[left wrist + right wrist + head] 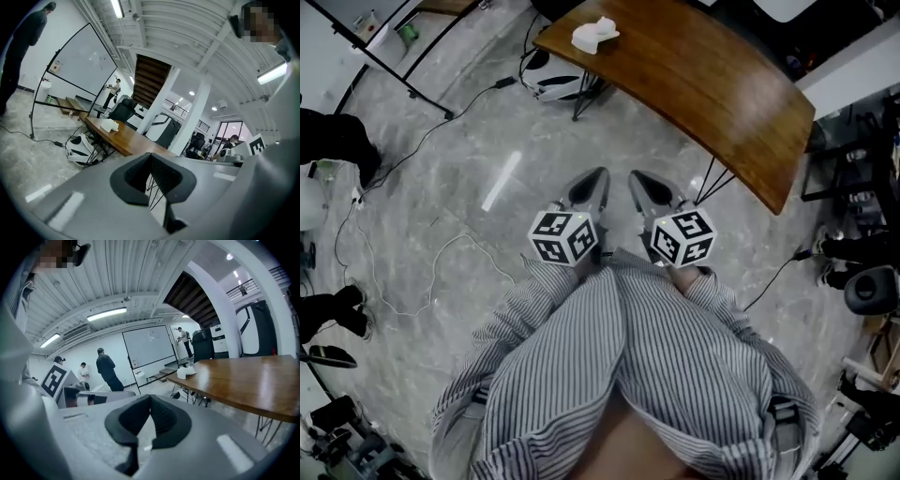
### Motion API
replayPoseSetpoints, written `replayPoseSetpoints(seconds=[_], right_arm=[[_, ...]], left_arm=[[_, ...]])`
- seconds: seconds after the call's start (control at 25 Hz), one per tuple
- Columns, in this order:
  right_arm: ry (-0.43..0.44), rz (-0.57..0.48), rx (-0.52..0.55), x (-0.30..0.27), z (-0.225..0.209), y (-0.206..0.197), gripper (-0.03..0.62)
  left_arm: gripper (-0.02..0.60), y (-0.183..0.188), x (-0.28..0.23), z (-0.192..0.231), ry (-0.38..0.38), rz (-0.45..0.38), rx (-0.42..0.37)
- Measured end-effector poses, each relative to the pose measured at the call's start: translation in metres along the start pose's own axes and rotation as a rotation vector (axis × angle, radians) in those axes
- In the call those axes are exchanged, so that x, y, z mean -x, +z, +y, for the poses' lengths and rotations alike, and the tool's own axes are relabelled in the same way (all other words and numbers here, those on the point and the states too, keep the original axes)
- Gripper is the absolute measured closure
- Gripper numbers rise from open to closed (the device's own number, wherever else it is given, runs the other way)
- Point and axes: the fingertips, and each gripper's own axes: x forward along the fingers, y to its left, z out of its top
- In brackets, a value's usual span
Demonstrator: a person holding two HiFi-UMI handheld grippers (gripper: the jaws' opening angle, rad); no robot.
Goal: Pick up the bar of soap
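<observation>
Both yr claws sit close to yr chest, side by side over the grey floor (pixel 459 178) and well apart from the worktop (pixel 712 84).

L claw (pixel 598 178): tips together, nothing btwn them (the left gripper view shows only floor and worktop legs through the slot lower down). R claw (pixel 637 180): closed too and empty, w/ the dark pads meeting at the tip in the right gripper view.

The bar of soap (pixel 595 35) lies on the far end of the curved wooden worktop, near its edge, nothing touching it. It's white and pale against the brown wood, w/ a lumpy, uneven outline rather than a clean block. It's too small in every view for finer detail. From the L claw it shows as a small white lump on the worktop's near corner, and from the R claw much the same.

Under that end of the worktop a white-and-black object (pixel 551 84) rests on the floor, w/ a cable (pixel 441 253) trailing nearby.
</observation>
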Motion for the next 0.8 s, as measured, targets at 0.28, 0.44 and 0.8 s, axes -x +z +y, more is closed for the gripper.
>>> replayPoseSetpoints(seconds=[0.28, 0.44, 0.8], right_arm=[[-0.003, -0.011, -0.002, -0.076, -0.052, 0.029, 0.591], [-0.018, -0.034, 0.010, -0.137, -0.083, 0.073, 0.591], [0.065, 0.040, 0.058, -0.274, -0.131, 0.149, 0.591]], left_arm=[[0.577, 0.037, -0.072, 0.055, -0.037, -0.035, 0.019], [0.577, 0.085, -0.125, 0.090, -0.056, -0.021, -0.018], [0.577, 0.173, -0.229, 0.181, -0.041, 0.039, -0.046]])
